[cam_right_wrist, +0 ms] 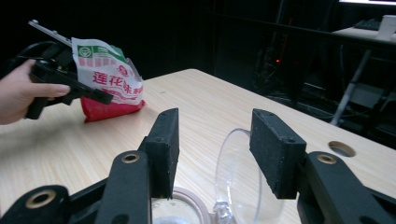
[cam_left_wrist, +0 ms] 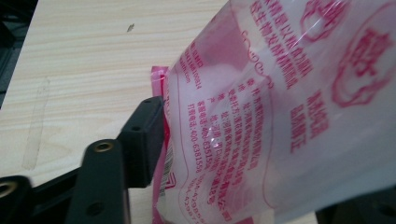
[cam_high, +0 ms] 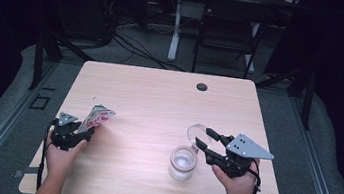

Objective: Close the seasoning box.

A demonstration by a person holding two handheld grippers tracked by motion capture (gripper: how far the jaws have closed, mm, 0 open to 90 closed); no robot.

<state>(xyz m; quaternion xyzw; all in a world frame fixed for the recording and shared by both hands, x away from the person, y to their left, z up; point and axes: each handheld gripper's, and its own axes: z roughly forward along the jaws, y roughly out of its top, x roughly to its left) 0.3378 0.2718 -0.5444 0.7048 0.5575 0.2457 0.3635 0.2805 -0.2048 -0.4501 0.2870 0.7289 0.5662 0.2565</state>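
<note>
Standing with its base on the table (cam_high: pixel 159 100), the red-printed packet (cam_high: pixel 97 117) sat between the left gripper's (cam_high: pixel 86 131) loosened jaws. The right gripper (cam_high: pixel 201 136) gaped wide around the clear jar's (cam_high: pixel 183 163) flipped-up lid (cam_right_wrist: pixel 238 172) without pinching it.

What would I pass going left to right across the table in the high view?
Left tongs → red-and-white printed bag → clear glass jar → its clear flip lid → right tongs.
</note>
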